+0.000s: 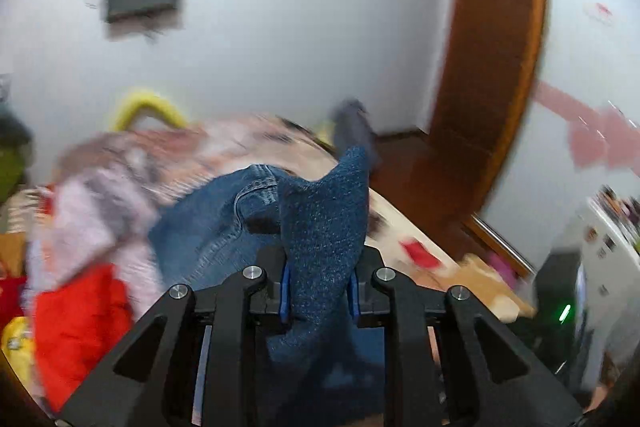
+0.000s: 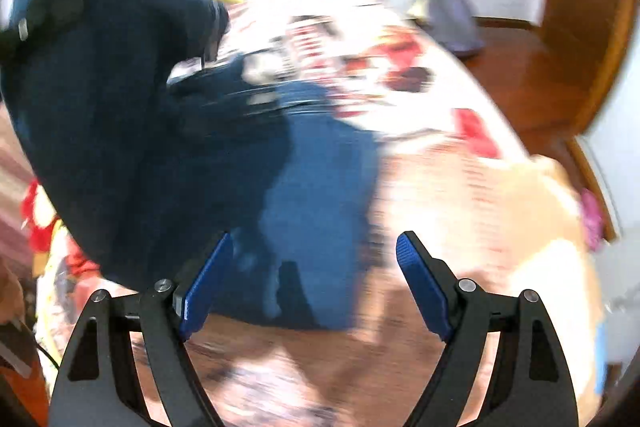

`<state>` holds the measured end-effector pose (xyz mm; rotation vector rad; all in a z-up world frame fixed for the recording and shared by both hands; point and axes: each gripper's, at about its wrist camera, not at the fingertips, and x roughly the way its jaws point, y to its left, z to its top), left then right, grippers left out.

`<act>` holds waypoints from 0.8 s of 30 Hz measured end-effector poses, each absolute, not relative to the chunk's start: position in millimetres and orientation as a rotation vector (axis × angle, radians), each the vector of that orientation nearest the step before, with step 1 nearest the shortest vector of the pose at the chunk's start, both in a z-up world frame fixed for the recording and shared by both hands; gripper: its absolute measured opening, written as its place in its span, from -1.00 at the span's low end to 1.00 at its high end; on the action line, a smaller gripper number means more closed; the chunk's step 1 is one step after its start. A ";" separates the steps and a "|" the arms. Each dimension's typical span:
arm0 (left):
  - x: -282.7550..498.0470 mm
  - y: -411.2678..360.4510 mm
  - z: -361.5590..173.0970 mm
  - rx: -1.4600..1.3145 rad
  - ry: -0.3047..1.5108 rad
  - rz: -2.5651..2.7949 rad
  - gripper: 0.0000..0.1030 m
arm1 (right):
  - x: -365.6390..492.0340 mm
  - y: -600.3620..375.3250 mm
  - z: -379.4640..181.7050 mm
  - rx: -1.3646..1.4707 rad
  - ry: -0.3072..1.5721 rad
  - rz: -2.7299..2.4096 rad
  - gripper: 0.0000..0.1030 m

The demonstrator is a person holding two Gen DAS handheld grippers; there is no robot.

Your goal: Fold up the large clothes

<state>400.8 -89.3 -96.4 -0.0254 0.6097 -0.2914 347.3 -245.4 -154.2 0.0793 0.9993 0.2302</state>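
We see the blue denim jeans (image 1: pixel 208 227) as woven cotton cloth, matt, with raised stitched seams — the part pinched upright reads rougher, a speckled inner weave. The left black plastic gripper (image 1: pixel 319 287) has a dull, smooth frame, bright polished metal pivot pins and blue ribbed pads. The right black plastic gripper (image 2: pixel 316 283) matches it — matt frame, grooved blue pads. Beneath lies a patterned cloth bedcover (image 2: pixel 440 163), soft and matt. The brown wooden door frame (image 1: pixel 492 67) looks smooth and glossy. The red garment (image 1: pixel 80 323) is plain matt cloth.
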 end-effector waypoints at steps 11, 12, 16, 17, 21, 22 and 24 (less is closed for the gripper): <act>406.5 -139.8 -209.9 0.038 0.997 -0.530 -0.50 | 321.5 -311.5 -159.0 0.080 1.017 0.106 0.58; 405.0 -138.6 -206.4 0.040 0.998 -0.533 -0.46 | 325.3 -309.3 -160.9 0.074 1.014 0.110 0.58; 396.6 -121.0 -186.0 -0.024 1.017 -0.581 -0.30 | 322.1 -301.0 -153.5 0.060 0.985 0.131 0.58; 392.7 -116.9 -179.4 -0.047 1.012 -0.592 -0.26 | 318.0 -298.6 -149.0 0.064 0.972 0.142 0.58; 371.4 -90.8 -150.6 -0.055 0.928 -0.547 0.00 | 316.4 -285.3 -135.3 0.078 0.928 0.194 0.58; 367.7 -85.7 -145.1 -0.015 0.898 -0.510 0.02 | 317.8 -279.6 -130.6 0.077 0.916 0.211 0.58; 365.0 -74.5 -140.5 0.083 0.860 -0.403 0.02 | 320.2 -268.2 -126.4 0.071 0.900 0.239 0.58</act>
